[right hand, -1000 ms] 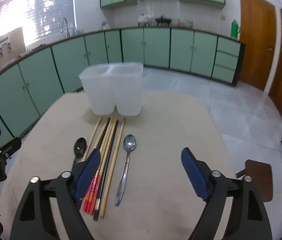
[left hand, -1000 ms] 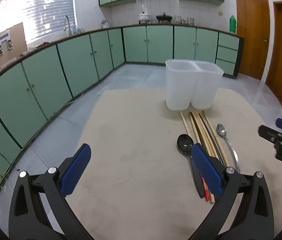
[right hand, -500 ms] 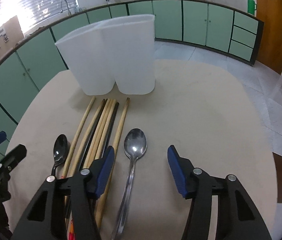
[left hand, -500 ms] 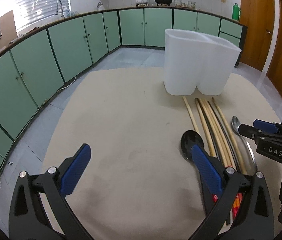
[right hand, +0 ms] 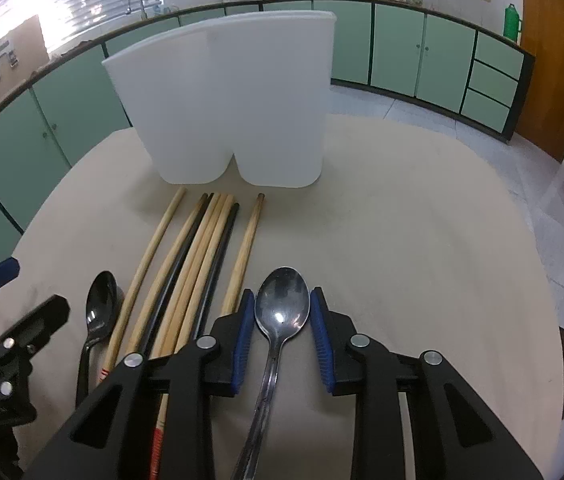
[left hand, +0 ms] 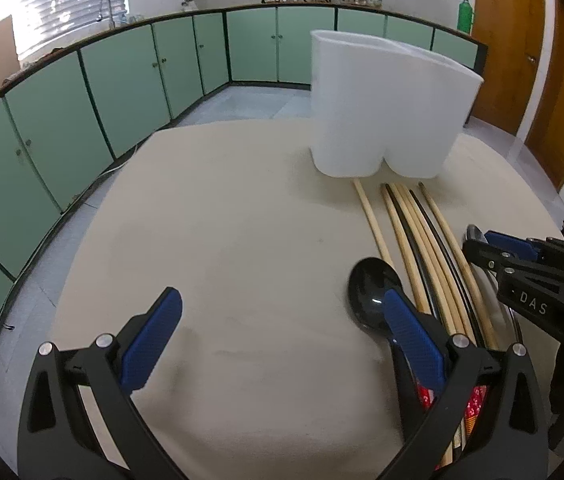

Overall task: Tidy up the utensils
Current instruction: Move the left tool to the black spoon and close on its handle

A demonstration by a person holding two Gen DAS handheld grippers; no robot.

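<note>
A white two-compartment holder stands at the back of the beige table; it also shows in the left wrist view. Several chopsticks lie in front of it. A silver spoon lies right of them, bowl between the pads of my right gripper, which has narrowed around it, pads beside the bowl's edges. A black spoon lies left of the chopsticks. My left gripper is wide open and empty, its right finger over the black spoon.
Green kitchen cabinets curve around the room behind the table. Wooden doors stand at the right. The right gripper's body shows at the right of the left wrist view, low over the chopsticks.
Both grippers have moved forward and down toward the utensils. My right gripper has narrowed from wide open to straddle the silver spoon's bowl. The left gripper stays wide open.
</note>
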